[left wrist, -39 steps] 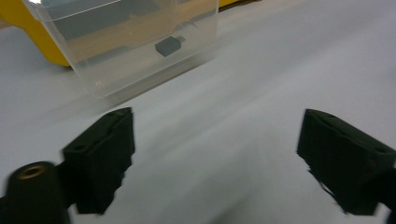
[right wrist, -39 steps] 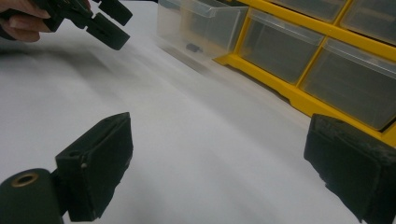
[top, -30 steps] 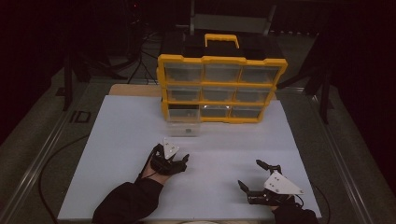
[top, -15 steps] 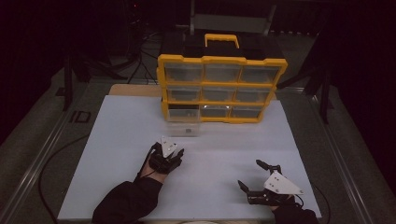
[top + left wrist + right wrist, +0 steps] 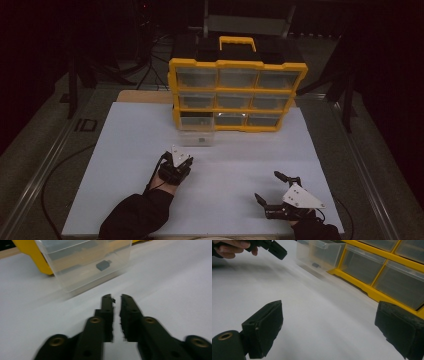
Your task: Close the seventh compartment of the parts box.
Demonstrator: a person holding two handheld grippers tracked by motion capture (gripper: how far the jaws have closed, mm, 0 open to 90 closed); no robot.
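Left claw (image 5: pixel 117 298), just clenched empty, faces a clear drawer (image 5: pixel 85 262) holding what looks like a small grey part (image 5: pixel 103 265).

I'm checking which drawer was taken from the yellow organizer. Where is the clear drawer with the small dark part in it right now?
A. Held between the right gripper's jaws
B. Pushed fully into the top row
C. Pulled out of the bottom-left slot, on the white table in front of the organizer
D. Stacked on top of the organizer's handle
C: the clear drawer sits on the table before the organizer, whose bottom-left slot gapes dark.
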